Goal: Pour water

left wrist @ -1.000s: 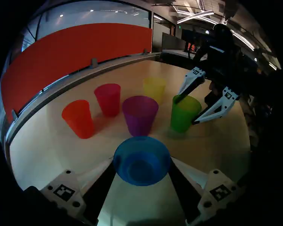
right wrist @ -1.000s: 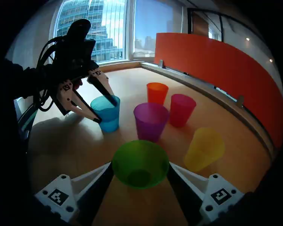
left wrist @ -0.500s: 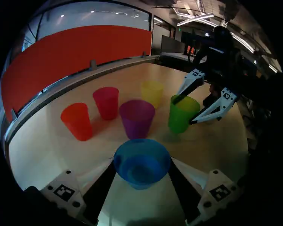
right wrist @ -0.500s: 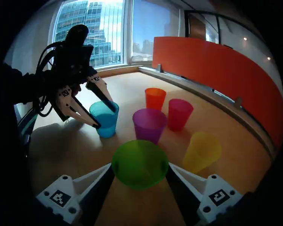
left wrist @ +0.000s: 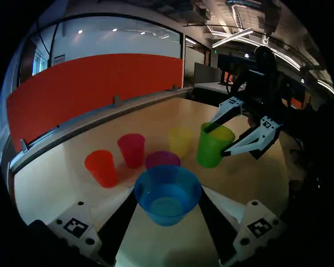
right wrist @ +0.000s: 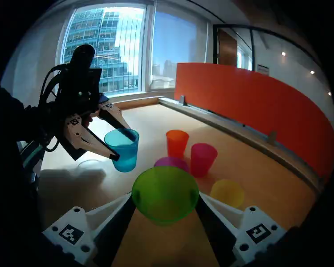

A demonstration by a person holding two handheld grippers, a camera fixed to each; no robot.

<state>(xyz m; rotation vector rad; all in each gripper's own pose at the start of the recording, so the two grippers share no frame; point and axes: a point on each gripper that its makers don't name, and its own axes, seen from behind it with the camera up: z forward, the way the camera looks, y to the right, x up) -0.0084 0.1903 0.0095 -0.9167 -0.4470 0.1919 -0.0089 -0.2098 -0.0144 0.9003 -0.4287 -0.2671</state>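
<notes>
In the left gripper view my left gripper (left wrist: 167, 200) is shut on a blue cup (left wrist: 167, 194) with water in its bottom, held above the table. Farther off to the right, my right gripper (left wrist: 216, 142) is shut on a green cup (left wrist: 213, 145), also lifted. From the right gripper view the green cup (right wrist: 165, 194) sits between my right gripper's (right wrist: 165, 200) fingers, and the left gripper (right wrist: 118, 144) holds the blue cup (right wrist: 123, 149) up at the left. A purple cup (left wrist: 162, 158) stands on the table just beyond the blue one.
Orange (left wrist: 101, 167), pink (left wrist: 132, 149) and yellow (left wrist: 180, 139) cups stand on the wooden table (left wrist: 78, 147). An orange partition (left wrist: 91, 84) runs along the table's far edge. Large windows (right wrist: 109, 53) lie behind the person's dark sleeve (right wrist: 15, 120).
Both cups have been lifted off the table and now hang higher above the standing cups. The standing cups look lower and smaller in both views.
</notes>
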